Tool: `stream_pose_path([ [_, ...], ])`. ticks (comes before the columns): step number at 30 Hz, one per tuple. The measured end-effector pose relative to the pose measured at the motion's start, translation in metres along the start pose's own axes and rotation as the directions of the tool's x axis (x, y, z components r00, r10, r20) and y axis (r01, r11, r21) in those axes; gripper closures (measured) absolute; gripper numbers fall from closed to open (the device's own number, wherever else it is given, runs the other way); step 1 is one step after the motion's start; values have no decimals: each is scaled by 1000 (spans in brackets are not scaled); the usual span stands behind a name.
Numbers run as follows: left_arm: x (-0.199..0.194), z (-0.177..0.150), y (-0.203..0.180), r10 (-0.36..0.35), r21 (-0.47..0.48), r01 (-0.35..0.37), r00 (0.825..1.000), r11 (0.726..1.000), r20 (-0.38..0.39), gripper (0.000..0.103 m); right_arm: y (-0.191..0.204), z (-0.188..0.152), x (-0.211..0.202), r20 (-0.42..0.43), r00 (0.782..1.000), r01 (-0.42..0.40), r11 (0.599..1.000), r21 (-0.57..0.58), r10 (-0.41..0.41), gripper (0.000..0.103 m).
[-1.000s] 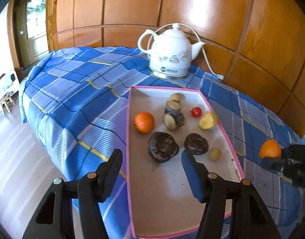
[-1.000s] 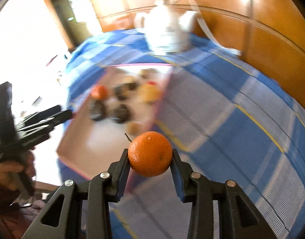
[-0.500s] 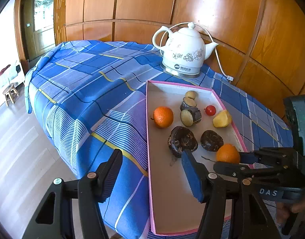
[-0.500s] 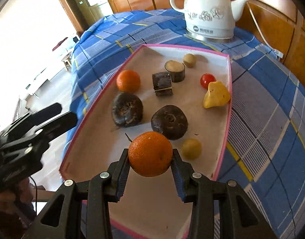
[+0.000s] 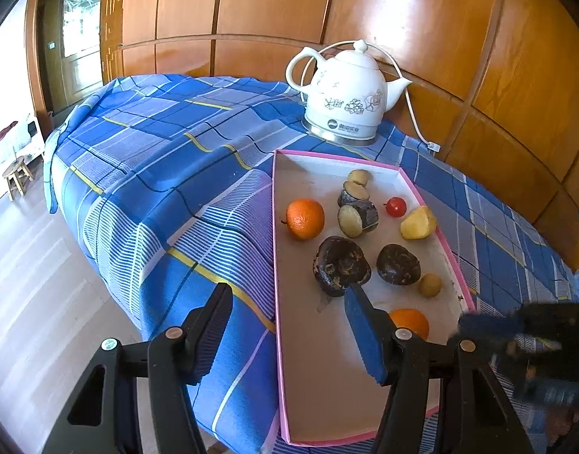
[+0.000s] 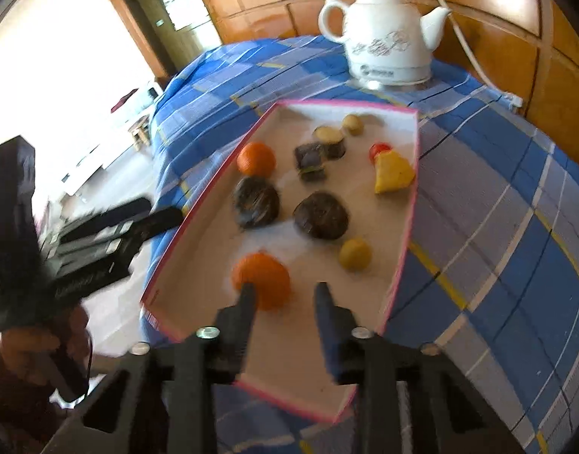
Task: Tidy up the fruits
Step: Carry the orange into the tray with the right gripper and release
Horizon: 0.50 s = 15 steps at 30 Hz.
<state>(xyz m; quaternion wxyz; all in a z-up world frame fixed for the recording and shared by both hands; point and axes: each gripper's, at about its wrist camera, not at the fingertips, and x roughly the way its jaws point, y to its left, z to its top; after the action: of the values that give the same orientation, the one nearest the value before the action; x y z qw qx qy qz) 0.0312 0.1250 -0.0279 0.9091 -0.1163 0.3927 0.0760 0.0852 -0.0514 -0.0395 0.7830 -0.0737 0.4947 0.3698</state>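
Dropped orange now lies in tray, beside right gripper, whose empty jaws just narrowed

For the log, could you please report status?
Right hand-held gripper jaws just closing, nothing between; left open. Orange down in pink tray. Nothing in the way.

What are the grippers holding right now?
Nothing. The orange lies in the tray beside the right gripper, whose jaws just closed further, empty; left gripper empty too.
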Motion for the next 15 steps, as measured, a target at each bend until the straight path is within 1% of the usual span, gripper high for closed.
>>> stream_pose_path([
  [3, -1, 0, -1, -1, 0, 1, 1000, 1000, 2, 41, 11, -8, 9, -30, 999, 9, 999, -40, -10, 77],
  [8, -2, -1, -2, -2, 7, 2, 1000, 1000, 3, 41, 12, -2, 27, -40, 999, 30, 999, -23, -31, 77],
  [9, -3, -1, -2, -2, 9, 2, 1000, 1000, 4, 41, 10, 1, 29, -32, 998, 55, 998, -15, -55, 80],
  [12, -4, -1, -4, -2, 14, 2, 1000, 1000, 6, 41, 4, 10, 29, 6, 998, 56, 998, 34, -56, 81],
  [14, -4, -1, -5, -3, 16, 3, 1000, 1000, 6, 41, 0, 17, 24, 34, 995, 90, 995, 51, -92, 81],
  [15, -4, -1, -5, -4, 17, 4, 1000, 1000, 6, 41, -2, 20, 23, 39, 995, 94, 994, 61, -97, 81],
])
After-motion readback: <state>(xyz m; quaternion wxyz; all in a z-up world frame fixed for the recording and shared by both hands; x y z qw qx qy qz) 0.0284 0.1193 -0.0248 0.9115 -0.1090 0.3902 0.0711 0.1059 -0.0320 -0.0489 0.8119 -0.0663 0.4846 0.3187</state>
